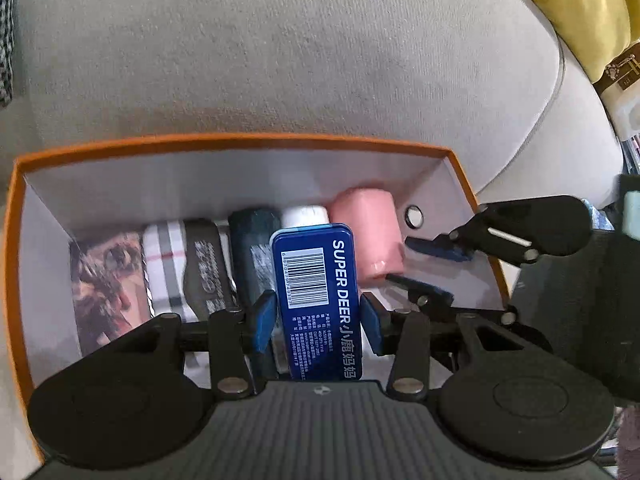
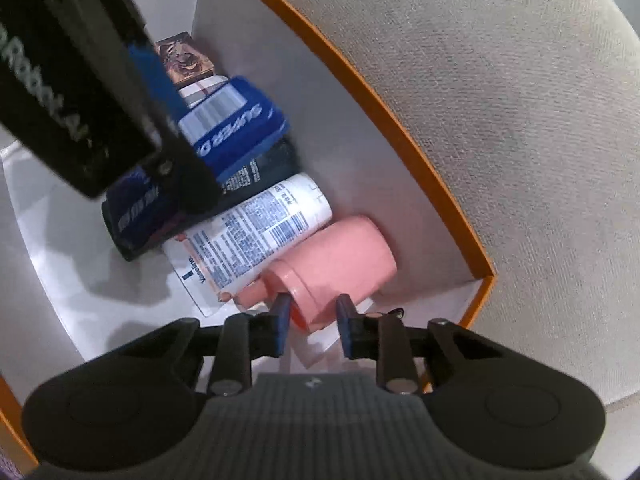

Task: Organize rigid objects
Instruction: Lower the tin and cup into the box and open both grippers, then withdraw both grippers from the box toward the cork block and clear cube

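You are working over a beige fabric sofa cushion [image 1: 280,60], where an orange-rimmed cardboard box with white inner walls [image 1: 240,142] is sitting. Inside it a row of items is lying side by side, among them a pink plastic bottle [image 2: 340,256] and a white Vaseline tube [image 2: 256,236]. Your left gripper [image 1: 318,320] is clamping a flat blue "SUPER DEER" tin [image 1: 320,292] above that row. Your right gripper [image 2: 312,324] is standing narrowly parted at the pink bottle's cap end; whether the pads are touching it, I cannot tell.

Home living room; beige fabric sofa cushion [image 1: 280,60]; yellow pillow [image 1: 580,4]; orange box [image 1: 240,142] of toiletries on seat
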Demonstrator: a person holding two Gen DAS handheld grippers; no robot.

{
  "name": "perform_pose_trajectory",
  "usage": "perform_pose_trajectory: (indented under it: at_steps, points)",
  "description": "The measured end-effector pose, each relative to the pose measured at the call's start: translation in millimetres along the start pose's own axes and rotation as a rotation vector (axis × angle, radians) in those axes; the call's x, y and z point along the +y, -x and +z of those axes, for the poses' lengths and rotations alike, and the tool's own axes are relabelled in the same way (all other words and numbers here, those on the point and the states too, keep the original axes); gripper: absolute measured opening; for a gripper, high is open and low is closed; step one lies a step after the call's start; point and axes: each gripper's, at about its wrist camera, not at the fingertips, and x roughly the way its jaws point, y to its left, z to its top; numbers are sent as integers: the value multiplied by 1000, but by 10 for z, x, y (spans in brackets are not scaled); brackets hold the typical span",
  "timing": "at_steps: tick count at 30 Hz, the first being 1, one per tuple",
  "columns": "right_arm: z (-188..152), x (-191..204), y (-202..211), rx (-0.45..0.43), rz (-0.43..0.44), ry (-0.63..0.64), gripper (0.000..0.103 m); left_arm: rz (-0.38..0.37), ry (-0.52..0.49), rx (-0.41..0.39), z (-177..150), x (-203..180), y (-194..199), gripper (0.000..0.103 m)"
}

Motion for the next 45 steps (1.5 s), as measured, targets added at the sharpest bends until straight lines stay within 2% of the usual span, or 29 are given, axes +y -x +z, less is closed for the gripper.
perform_pose_trajectory:
  at_steps: [2, 4, 5, 6, 8, 10, 16, 22, 26, 28, 29, 30, 31, 33, 34, 40, 43, 45]
  points:
    - [-52, -35, 194, -53, -13, -51, 26, -20, 8, 20, -44, -56, -16, 51]
    - [-140, -79, 418, -118, -82, -148, 26, -52, 22, 44, -92, -115, -55, 51]
    - [-191, -121, 516, -144, -113, -207, 29, -66, 29, 57, -117, -149, -92, 51]
    - [-255, -171, 603, -165, -148, -279, 38, -73, 34, 73, -137, -193, -149, 51]
    - [-400, -272, 705, -173, -191, -417, 42, -61, 37, 97, -164, -289, -275, 51]
    - [-546, -344, 731, -167, -192, -515, 42, -53, 40, 126, -171, -383, -405, 51]
    - [-844, -386, 726, -185, -203, -653, 42, -37, 64, 202, -71, -594, -792, 51]
    - [-954, -376, 683, -185, -180, -688, 42, -26, 89, 275, 36, -707, -1128, 52]
    - [-996, -362, 666, -183, -164, -694, 42, -19, 103, 284, 38, -720, -1204, 55]
    - [-1017, -356, 674, -181, -161, -695, 42, -35, 110, 279, 20, -708, -1192, 61]
    - [-1025, -354, 665, -181, -161, -699, 42, -46, 109, 278, -14, -678, -1162, 61]
    - [-1031, -354, 670, -183, -162, -702, 42, -54, 102, 278, -19, -674, -1117, 58]
    - [-1039, -355, 680, -185, -164, -707, 42, -59, 94, 278, -18, -671, -1110, 46]
    - [-1045, -352, 703, -188, -164, -712, 42, -53, 82, 270, -40, -631, -1075, 34]
    - [-1046, -345, 716, -190, -161, -712, 42, -47, 70, 260, -40, -637, -1074, 31]
    - [-1048, -311, 789, -190, -153, -708, 42, -36, 39, 243, -54, -734, -1090, 29]
    - [-1057, -296, 850, -191, -150, -712, 42, -42, 23, 210, -84, -725, -915, 29]
    - [-1067, -271, 912, -197, -147, -718, 42, -38, -23, 163, -125, -746, -710, 29]
